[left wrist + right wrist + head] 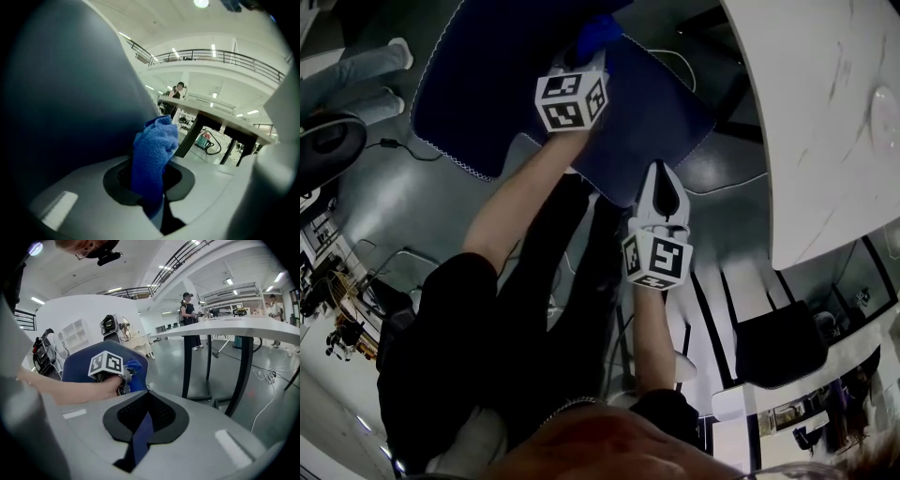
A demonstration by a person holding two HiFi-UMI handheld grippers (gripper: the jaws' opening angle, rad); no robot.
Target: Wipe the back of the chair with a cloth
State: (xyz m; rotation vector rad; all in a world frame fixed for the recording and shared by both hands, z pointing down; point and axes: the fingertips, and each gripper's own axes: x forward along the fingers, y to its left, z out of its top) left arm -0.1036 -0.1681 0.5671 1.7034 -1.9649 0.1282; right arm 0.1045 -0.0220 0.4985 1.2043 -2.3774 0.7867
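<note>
The dark blue chair fills the top of the head view. My left gripper is shut on a bunched blue cloth that rests against the chair back. In the left gripper view the cloth stands up from the jaws, with the dark chair back close on the left. My right gripper is at the chair's near edge, shut on a strip of the blue chair edge. The right gripper view also shows the chair, the left gripper and the cloth.
A white table on black legs stands to the right of the chair. Cables lie on the grey floor. Someone's legs are at the far left, and a person stands beyond the table. A black seat is at lower right.
</note>
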